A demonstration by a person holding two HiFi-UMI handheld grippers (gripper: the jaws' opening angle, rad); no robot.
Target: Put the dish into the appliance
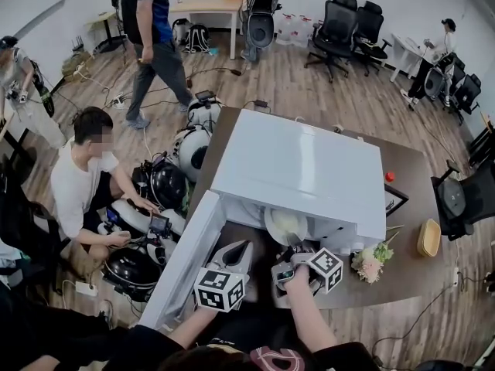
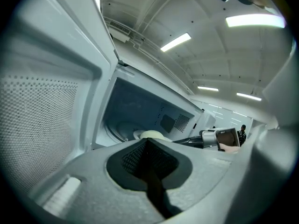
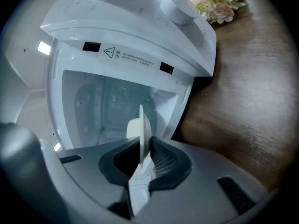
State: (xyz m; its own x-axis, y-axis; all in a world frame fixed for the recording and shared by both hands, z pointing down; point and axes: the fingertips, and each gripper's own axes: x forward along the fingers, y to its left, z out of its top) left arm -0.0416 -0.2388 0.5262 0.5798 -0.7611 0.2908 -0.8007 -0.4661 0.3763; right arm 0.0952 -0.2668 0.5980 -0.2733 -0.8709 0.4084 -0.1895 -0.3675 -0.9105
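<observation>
We hold the right gripper [image 1: 295, 246] at the open front of the white appliance [image 1: 298, 168]. Its fingers [image 3: 163, 160] are clenched on the rim of a pale dish [image 1: 285, 224], which sits at the threshold of the cavity. Our left gripper [image 1: 238, 250] hangs in front of the appliance, beside its swung-out door [image 1: 186, 261], with its fingers [image 2: 135, 157] pressed together and nothing between them.

The appliance stands on a dark brown tabletop [image 1: 410, 207]. A bunch of pink flowers [image 1: 371, 261] lies near its right front corner, and a yellow bowl [image 1: 428, 238] sits farther right.

Left of the appliance, a seated person [image 1: 81, 184] in a white shirt bends over dark gear on the wooden floor [image 1: 309, 83]. Behind and to the left of the appliance a standing person [image 1: 151, 37] is mid-stride. Black office chairs [image 1: 340, 25] and a light desk [image 1: 209, 6] line the room's far wall, well behind the appliance.
</observation>
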